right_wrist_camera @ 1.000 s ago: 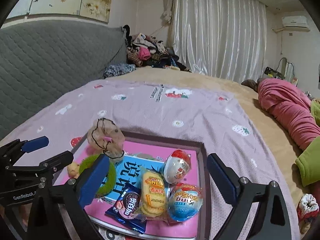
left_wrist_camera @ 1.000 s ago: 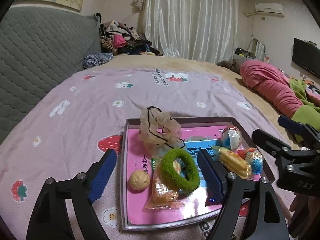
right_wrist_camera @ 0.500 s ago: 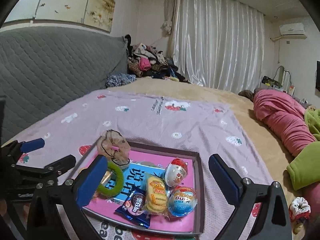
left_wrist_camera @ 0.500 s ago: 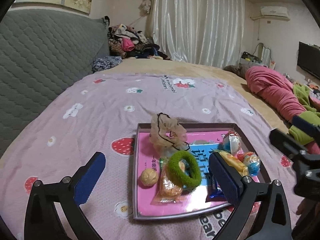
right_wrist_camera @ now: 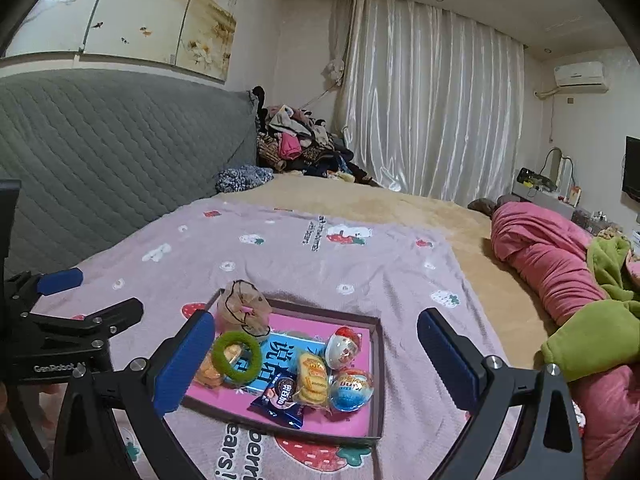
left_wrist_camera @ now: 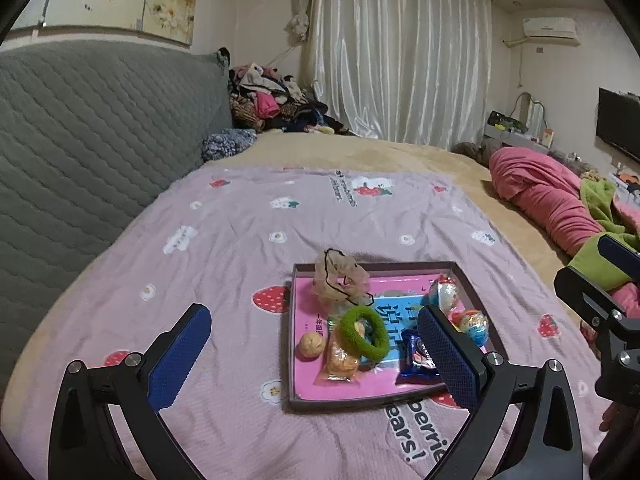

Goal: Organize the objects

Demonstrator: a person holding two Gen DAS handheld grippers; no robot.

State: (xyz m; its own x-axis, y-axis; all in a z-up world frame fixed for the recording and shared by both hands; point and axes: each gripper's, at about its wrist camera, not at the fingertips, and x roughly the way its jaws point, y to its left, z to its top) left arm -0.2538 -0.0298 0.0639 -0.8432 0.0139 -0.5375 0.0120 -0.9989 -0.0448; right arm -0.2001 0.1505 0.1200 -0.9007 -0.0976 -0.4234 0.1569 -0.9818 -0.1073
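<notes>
A shallow tray [left_wrist_camera: 472,284] with a pink bottom lay on a lilac blanket [left_wrist_camera: 248,224] printed with strawberries, spread over a bed. Inside the tray, a green hair tie [left_wrist_camera: 365,333] rested on an orange snack packet [left_wrist_camera: 340,360], with a small round bun [left_wrist_camera: 311,345] just to its left and a beige frilled scrunchie [left_wrist_camera: 340,280] at the far left corner. A dark blue biscuit packet [right_wrist_camera: 280,398], a yellow cracker packet [right_wrist_camera: 310,378] and two foil-wrapped chocolate eggs [right_wrist_camera: 344,346] occupied the right side.

The left gripper [left_wrist_camera: 316,356] hung above the near edge of the tray, its blue-padded fingers [left_wrist_camera: 180,356] spread wide after having just opened, with nothing pinched between them. The right gripper [right_wrist_camera: 316,360] likewise hung above the tray, its fingers [right_wrist_camera: 448,364] spread apart and empty. Each gripper appeared at the edge of the other's view.

A grey quilted headboard [left_wrist_camera: 80,140], a heap of clothes [left_wrist_camera: 272,104], white curtains [left_wrist_camera: 400,60] and a pink duvet [left_wrist_camera: 548,196] lay beyond.
</notes>
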